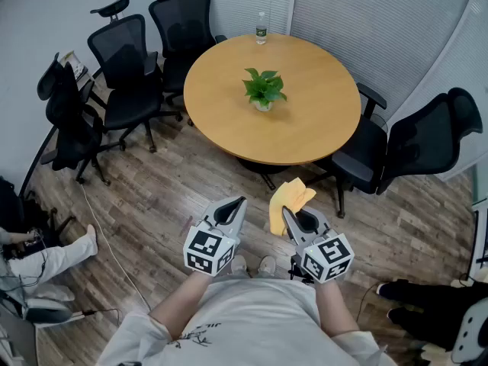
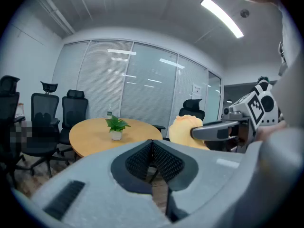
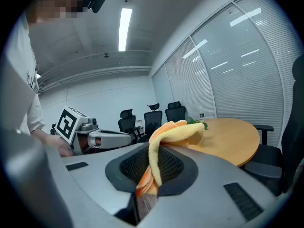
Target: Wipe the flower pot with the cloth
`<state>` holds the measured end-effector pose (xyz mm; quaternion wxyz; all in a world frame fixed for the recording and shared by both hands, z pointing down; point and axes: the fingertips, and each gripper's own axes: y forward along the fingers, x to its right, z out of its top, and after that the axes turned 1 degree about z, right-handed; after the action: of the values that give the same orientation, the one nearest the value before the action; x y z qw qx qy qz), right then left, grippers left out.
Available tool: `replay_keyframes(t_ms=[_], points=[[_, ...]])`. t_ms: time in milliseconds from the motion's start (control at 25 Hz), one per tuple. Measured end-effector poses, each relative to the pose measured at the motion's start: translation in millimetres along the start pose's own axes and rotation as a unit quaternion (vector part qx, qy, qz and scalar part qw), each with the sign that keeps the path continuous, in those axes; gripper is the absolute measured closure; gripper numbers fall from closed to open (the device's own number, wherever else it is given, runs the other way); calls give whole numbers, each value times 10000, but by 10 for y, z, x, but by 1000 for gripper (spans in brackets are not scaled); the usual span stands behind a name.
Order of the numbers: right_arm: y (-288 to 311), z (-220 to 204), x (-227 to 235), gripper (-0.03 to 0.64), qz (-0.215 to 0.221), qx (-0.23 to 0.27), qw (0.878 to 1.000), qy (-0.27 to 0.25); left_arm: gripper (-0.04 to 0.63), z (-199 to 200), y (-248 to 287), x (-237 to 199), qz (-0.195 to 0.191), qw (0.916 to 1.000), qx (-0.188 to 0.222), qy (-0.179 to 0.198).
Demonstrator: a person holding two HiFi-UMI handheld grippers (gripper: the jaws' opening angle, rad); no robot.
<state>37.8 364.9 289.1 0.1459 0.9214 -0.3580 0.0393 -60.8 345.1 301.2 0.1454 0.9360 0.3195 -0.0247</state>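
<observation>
A person stands on a wood floor, a little way back from a round wooden table, and holds a gripper in each hand. The left gripper has its two jaws pressed tight together, and there is nothing between them. The right gripper is squeezed shut on a yellow and orange cloth. The cloth sticks up from between the jaws and flops over at the top. Both grippers sit side by side, low in front of the person, and they point toward the table. The flower pot is small and white. It stands upright near the middle of the table, with a green leafy plant in it. The pot is well apart from both grippers and from the cloth. A water bottle stands at the far edge of the table. Black chairs stand around the table, some pushed back near the wall.
</observation>
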Motion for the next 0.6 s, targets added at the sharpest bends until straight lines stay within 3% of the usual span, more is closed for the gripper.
replay_keyframes(t_ms=[600], points=[[115, 5, -77, 571, 31, 78, 9998, 178, 584, -38, -36, -79, -98, 9999, -45, -44]])
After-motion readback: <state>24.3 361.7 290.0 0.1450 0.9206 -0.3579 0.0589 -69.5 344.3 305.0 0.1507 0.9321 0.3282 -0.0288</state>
